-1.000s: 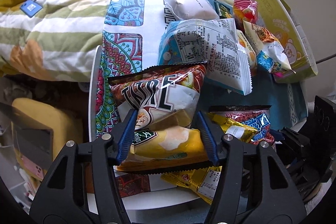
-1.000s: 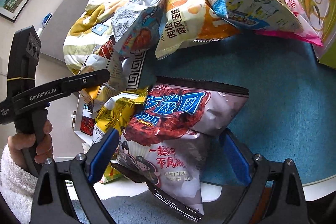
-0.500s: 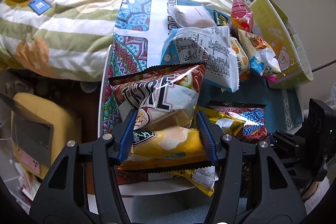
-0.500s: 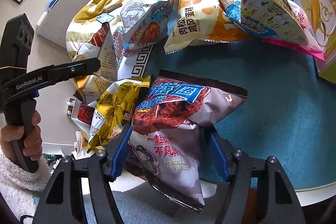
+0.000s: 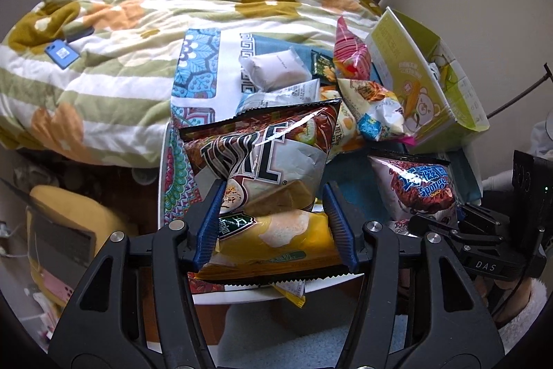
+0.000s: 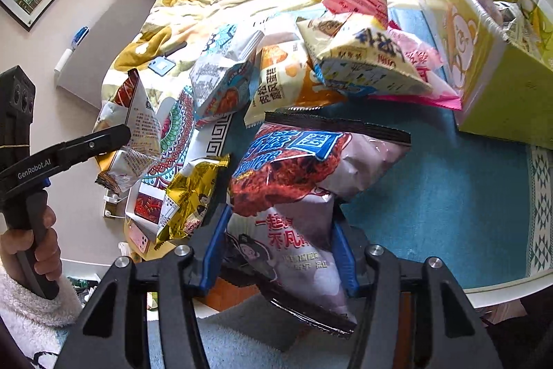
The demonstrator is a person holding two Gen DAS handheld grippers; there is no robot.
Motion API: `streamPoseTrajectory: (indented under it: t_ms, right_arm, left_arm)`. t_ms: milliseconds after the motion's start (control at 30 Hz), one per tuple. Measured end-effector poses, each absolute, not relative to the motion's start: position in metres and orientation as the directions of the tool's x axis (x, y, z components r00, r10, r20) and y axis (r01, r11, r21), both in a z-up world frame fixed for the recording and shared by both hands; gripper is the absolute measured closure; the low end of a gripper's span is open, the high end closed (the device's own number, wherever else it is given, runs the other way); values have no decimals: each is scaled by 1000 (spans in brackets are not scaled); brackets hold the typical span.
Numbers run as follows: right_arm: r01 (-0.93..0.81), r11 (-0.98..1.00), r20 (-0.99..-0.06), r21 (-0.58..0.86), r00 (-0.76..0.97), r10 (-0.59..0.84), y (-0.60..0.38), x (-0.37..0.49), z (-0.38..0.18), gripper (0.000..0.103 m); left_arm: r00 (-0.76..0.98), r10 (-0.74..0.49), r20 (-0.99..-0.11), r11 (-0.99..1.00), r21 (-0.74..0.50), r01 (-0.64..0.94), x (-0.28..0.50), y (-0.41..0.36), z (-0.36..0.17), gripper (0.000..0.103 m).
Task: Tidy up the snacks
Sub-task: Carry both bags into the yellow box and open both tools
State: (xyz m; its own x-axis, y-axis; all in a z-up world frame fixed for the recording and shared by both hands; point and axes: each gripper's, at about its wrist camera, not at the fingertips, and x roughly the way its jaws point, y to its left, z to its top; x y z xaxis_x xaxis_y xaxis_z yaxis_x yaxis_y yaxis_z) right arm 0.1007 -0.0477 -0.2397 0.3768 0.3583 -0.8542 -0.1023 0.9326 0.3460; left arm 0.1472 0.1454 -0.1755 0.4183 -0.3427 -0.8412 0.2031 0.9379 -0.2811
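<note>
**Clerk:** Blue pads first, then. Left wrist view, what do you have?

**Me:** Item one: my left gripper [image 5: 274, 223], jaws narrowed and pressing on both sides of a brown-and-yellow chip bag [image 5: 266, 182]. The bag stands upright between the pads, its lower yellow half in the grip, its sealed bottom edge hanging over the near rim of the white table [image 5: 242, 294]. Item two: a gold packet [image 5: 292, 293] showing only a corner under that bag. Item three: a purple sponge-crunch bag [image 5: 418, 189] to the right, with my right gripper [image 5: 446, 227] at its lower end. Item four: a heap of small packets behind, among them a white pillow pack [image 5: 273, 70] and a pink striped packet [image 5: 349, 51]. Item five: a green carton with a bear print [image 5: 425, 92] at the far right, just beside the heap. A flowered quilt [image 5: 138, 33] lies beyond.

**Clerk:** Right wrist view?

**Me:** Item one: right gripper [image 6: 278, 248], jaws drawn in and clamped on the lower part of the purple sponge-crunch bag [image 6: 311, 182]; the bag's top leans away over the blue cloth [image 6: 449, 206], its bottom seal hangs past the table edge toward me. Item two: gold packet [image 6: 188, 199], lying just left of the bag. Item three: left gripper [image 6: 114, 135] at the left, held by my hand [image 6: 38, 248], with the chip bag [image 6: 133, 134] seen from its printed back. Item four: green carton [image 6: 490, 57] at upper right, open at the top, wrappers inside. Item five: packets piled against its near side.
</note>
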Motion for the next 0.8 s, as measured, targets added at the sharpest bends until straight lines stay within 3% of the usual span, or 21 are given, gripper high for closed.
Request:
streamPoseTrajectory:
  t_ms: [467,800]
  right_arm:
    - [-19,952,-720,306,649,245,-130,84,-130,52]
    - [-18,981,-690,194,708,150,-243,106,-83,52]
  left_arm:
    - [544,-419,-727,894,-223,390,181,27,-81,50]
    - [554,-463,-692,868,-226,442,215,-118,-63,50]
